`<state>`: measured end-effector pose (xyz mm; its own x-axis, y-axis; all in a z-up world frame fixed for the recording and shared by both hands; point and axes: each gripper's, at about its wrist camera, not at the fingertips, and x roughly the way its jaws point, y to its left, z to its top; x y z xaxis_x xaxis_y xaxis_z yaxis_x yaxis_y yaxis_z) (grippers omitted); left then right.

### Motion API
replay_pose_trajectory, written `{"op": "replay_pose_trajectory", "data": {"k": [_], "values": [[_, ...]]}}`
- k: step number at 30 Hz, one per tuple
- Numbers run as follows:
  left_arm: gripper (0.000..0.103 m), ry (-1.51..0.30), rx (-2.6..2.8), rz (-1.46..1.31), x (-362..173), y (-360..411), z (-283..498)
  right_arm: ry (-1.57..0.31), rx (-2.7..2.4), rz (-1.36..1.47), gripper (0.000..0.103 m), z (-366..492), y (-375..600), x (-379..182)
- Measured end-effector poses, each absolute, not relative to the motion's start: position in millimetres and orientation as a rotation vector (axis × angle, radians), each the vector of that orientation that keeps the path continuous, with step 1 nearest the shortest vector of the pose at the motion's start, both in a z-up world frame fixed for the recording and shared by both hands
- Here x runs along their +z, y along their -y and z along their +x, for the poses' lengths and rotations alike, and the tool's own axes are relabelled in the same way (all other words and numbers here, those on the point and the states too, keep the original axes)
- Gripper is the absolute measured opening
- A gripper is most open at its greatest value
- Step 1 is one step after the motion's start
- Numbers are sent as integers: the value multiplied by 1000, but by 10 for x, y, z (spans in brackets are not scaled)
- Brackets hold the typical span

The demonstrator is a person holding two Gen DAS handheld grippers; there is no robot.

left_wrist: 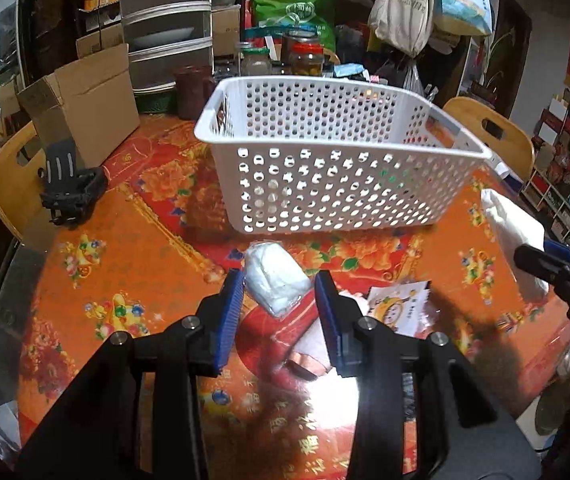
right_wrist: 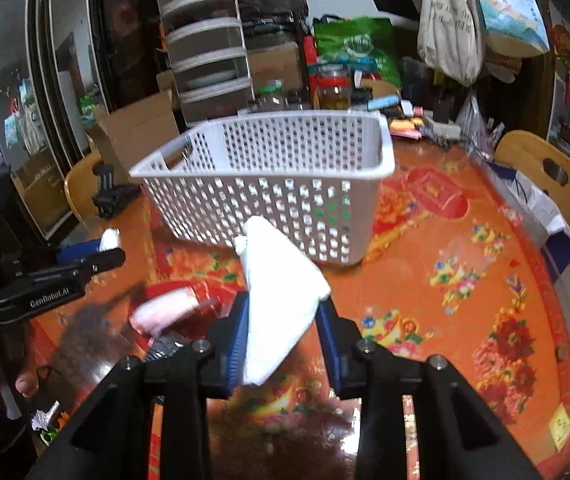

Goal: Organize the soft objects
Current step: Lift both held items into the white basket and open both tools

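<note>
White basket: a perforated white plastic basket (left_wrist: 325, 160) stands toward the far edge of the desk (left_wrist: 125, 240), which wears a glossy orange-red floral cloth; no soft things show inside it through the holes.
Right gripper: the right gripper (right_wrist: 283, 334) holds a folded white tissue-like pad (right_wrist: 281, 300) between its blue pads, lifted off the desk and just short of the basket's near wall; the jaws look only loosely closed on it.
Left gripper: the left gripper (left_wrist: 279, 308) hangs low over the desk's middle with its jaws apart, straddling a white wad sealed in clear plastic (left_wrist: 275, 280), which lies on the cloth untouched or barely touched.
Other soft items: a pink-and-white roll (right_wrist: 169, 308) and a printed paper packet (left_wrist: 401, 306) lie beside the wad, near the desk's middle.
Background: a brown cardboard box (left_wrist: 81, 104) sits by the far-left edge, and glass jars (left_wrist: 305, 58) crowd behind the basket.
Step in hand: probably carrying the pad to the basket while the other side lines up its next pick.
Doing it well: raise the pad clear of the rim before letting go, since a limp corner could catch on it; release over the basket's centre.
Left-side advice: close gently at the wad's middle, as slick film may slip, and avoid pinching the neighbouring roll.
</note>
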<state>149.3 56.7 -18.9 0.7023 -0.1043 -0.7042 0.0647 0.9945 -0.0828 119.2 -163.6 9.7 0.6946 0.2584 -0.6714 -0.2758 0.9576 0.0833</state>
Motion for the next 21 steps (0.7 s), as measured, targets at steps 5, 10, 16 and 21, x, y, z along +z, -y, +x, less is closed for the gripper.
{"op": "replay_pose_trajectory", "data": {"k": [5,10,16,21], "values": [[35,-758,-93,-58,103,-558,1341,-702,313,-44,32,1167,1648,375],[35,-742,-114,-57,420,-508,1264,-647,318,-71,32,1151,1625,680],[35,-704,-152,-67,792,-462,1285,-590,317,-99,32,1184,1617,1040],[35,-679,-191,-57,1038,-341,1424,-585,321,-104,32,1337,1607,1229]]}}
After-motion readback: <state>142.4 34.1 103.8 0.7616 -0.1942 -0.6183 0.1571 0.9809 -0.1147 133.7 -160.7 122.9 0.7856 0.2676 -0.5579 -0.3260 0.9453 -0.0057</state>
